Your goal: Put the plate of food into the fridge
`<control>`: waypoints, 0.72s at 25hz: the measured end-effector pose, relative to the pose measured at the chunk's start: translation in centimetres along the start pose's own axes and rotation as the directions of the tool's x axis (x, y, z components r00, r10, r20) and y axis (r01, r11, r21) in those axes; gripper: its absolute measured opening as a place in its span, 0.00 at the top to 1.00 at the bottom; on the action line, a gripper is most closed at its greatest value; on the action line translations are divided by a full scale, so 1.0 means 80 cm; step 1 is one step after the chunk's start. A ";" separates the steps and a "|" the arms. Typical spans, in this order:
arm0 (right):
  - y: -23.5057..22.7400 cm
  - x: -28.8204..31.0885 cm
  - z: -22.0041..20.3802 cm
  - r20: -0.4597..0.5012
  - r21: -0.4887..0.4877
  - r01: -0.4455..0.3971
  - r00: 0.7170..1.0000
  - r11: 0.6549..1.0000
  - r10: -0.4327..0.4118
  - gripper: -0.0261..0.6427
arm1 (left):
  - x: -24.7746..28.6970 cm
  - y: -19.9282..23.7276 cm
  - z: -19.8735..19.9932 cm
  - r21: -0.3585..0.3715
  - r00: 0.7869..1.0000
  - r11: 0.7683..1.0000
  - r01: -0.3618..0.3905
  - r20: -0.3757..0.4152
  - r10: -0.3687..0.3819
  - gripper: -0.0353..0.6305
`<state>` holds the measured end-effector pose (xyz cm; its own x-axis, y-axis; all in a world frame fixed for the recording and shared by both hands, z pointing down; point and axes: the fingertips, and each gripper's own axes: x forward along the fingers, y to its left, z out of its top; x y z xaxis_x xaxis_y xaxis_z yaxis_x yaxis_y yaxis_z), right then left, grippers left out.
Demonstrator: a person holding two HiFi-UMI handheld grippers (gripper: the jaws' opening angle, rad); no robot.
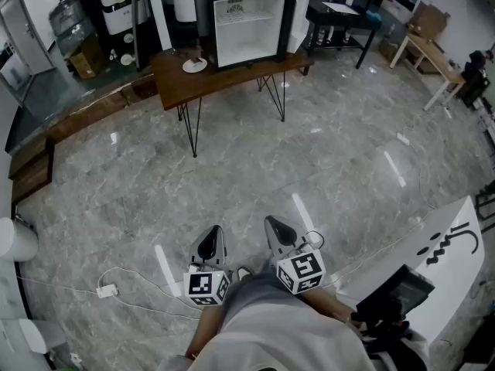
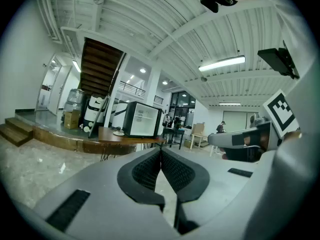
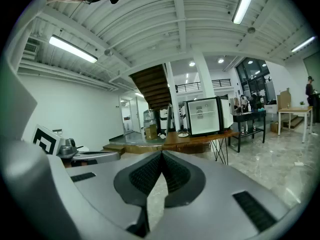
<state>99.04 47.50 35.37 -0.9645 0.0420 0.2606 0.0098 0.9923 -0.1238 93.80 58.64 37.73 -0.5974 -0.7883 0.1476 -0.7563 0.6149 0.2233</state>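
A small black fridge (image 1: 246, 23) stands on a brown wooden table (image 1: 174, 73) far ahead, its door swung open and its white inside bare. A white plate of food (image 1: 195, 65) lies on the table just left of the fridge. The same fridge (image 2: 141, 119) (image 3: 206, 116) and plate (image 2: 119, 133) (image 3: 183, 134) show small in both gripper views. My left gripper (image 1: 209, 238) and right gripper (image 1: 275, 228) hang side by side close to my body, far from the table. Both are shut with nothing between the jaws.
Grey marble floor lies between me and the table. A white cable and plug (image 1: 107, 290) trail on the floor at my left. A white desk with a black device (image 1: 398, 292) stands at my right. Wooden steps (image 1: 31, 168) rise at the left.
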 end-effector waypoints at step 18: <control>0.022 0.070 -0.017 -0.046 0.038 -0.094 0.994 0.995 0.095 0.93 | 0.041 0.051 -0.008 -0.041 1.000 0.999 0.007 -0.024 -0.008 0.92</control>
<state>94.00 49.64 37.92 -0.9460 0.1419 0.2915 0.0901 0.9788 -0.1841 88.93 58.54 39.71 -0.5847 -0.7934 0.1693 -0.7490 0.6081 0.2632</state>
